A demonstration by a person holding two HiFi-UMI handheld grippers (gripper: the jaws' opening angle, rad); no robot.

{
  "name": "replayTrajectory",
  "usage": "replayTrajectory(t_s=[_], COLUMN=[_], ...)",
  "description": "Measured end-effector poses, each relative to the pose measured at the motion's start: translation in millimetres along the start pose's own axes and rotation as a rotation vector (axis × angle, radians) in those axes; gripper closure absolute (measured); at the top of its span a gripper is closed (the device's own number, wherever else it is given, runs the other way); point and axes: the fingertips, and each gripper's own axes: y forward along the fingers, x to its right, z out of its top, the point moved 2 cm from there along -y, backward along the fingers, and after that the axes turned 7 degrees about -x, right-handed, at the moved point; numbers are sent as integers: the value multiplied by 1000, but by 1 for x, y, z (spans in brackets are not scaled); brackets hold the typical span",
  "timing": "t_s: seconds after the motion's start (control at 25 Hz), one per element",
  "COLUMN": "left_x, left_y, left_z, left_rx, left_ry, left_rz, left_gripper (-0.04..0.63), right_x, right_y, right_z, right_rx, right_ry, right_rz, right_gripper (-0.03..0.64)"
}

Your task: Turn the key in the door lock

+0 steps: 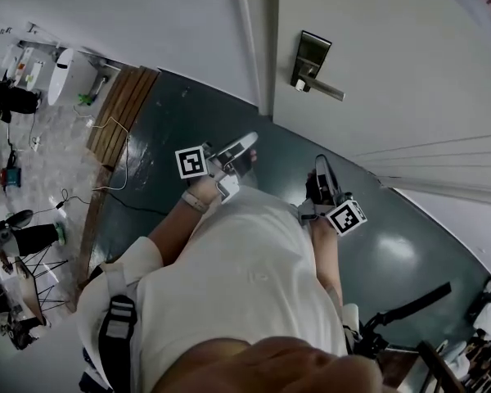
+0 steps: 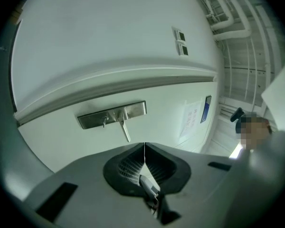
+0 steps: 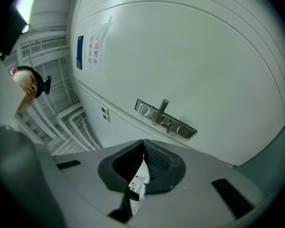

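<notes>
The white door (image 1: 393, 64) carries a metal lock plate (image 1: 311, 60) with a lever handle (image 1: 326, 88). In the left gripper view the plate (image 2: 133, 110) shows a small key (image 2: 104, 123) sticking out beside the lever (image 2: 125, 129). The right gripper view has the same plate (image 3: 143, 109), lever (image 3: 160, 111) and key (image 3: 170, 126). My left gripper (image 1: 247, 143) and right gripper (image 1: 320, 165) are held in front of the person's body, both well short of the door. The left gripper (image 2: 144, 148) and the right gripper (image 3: 143, 146) are both shut, with nothing between the jaws.
A paper notice (image 3: 96, 49) hangs on the door. Wooden slats (image 1: 123, 113) and cables (image 1: 106, 182) lie on the floor at the left. A handlebar (image 1: 409, 305) juts in at the lower right. A person (image 3: 26, 82) stands off to the side.
</notes>
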Motion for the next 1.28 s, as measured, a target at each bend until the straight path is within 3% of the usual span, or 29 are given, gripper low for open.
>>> replayTrajectory(t_s=[0.28,0.52,0.72,0.88,1.08,1.28], left_x=[-27,-68,-97,-107,-112,-129], left_y=[18,27,24,37,52,61], left_z=[91,161,196,207,213,203], left_rx=[-36,-169,-264,-322,-389,-500], left_ry=[-30,-69,-114,-151,-160,-106], left_rz=[-12,-30,-71,-91,-83,-30], left_gripper=[586,586,586,586,587,585], right_x=[7,26,31,31,18,8], right_y=[83,179,233,249,262,267], right_z=[27,43,40,48,58,59], right_rx=[-15,-34,-30,-2,42,70], right_ry=[-1,-23,-53,-56,-45,-33], right_rz=[-56,-103,-129,-142,-88,-33], right_gripper=[592,594,594,594,594,592])
